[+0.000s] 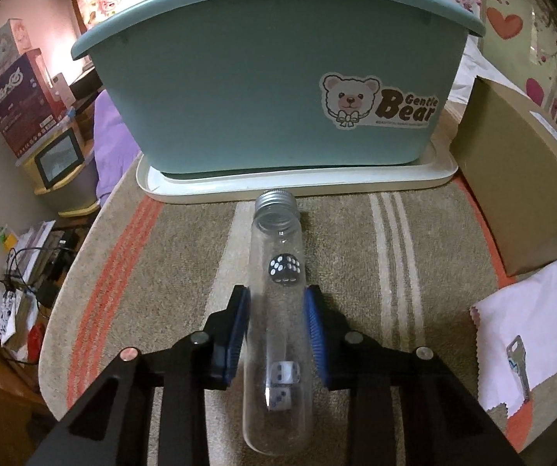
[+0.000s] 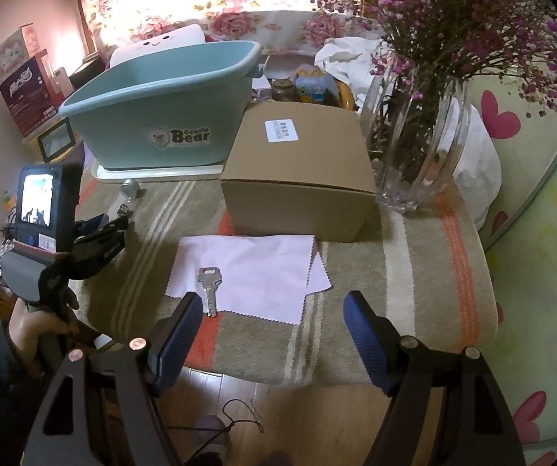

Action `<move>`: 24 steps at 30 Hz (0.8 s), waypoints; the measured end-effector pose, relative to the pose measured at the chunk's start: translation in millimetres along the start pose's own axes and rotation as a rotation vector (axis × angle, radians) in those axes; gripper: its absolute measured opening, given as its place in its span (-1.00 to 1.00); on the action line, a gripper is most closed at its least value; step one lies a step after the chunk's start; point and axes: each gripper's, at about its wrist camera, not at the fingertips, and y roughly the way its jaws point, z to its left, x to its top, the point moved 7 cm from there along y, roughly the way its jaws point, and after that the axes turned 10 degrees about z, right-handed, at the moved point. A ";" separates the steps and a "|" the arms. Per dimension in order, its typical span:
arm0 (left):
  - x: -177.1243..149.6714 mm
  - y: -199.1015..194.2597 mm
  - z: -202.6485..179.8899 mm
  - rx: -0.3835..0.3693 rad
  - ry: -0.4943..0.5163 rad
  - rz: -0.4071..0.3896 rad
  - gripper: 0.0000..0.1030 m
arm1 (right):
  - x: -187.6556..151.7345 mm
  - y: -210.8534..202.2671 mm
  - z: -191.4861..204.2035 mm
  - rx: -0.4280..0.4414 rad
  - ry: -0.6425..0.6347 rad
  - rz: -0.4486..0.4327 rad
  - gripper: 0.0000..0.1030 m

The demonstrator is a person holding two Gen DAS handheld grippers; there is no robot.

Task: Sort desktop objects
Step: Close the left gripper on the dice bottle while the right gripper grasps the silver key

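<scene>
**A:** What is the biggest thing in front of you?

**B:** The teal tub [image 1: 270, 89] with the bear sticker. It stands on a cream tray [image 1: 297, 184] at the far side of your counter [image 1: 375, 256], which is covered by a striped cloth. Just beside it on the right sits a cardboard box [image 2: 297, 171], and next to that a glass vase [image 2: 418, 143] of purple flowers.

**A:** And nearer to you?

**B:** A white cloth [image 2: 251, 272] lies in front of the box, with a key [image 2: 209, 289] resting on its near left edge. Your right hand-held gripper [image 2: 274, 330] hangs released just short of that key, grasping nothing.

**A:** The left one?

**B:** Your left hand-held gripper [image 1: 276, 334] is clenched on a clear tube [image 1: 276, 310] lying on the counter, its silver cap pointing towards the tray. Inside are a dark die [image 1: 284, 268] and two white dice [image 1: 284, 384].
</scene>
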 end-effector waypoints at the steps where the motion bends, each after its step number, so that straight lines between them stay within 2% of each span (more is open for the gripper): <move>1: 0.1 -0.2 0.0 -0.002 0.000 0.001 -0.38 | -0.4 0.1 0.6 0.001 -0.001 0.000 0.53; 13: 9.2 -12.4 3.2 -0.013 -0.011 -0.027 -0.38 | 2.3 13.6 6.6 0.035 -0.005 -0.003 0.53; 24: 20.9 -35.8 11.8 -0.008 -0.014 -0.070 -0.38 | -0.4 54.3 25.0 0.094 -0.046 0.030 0.50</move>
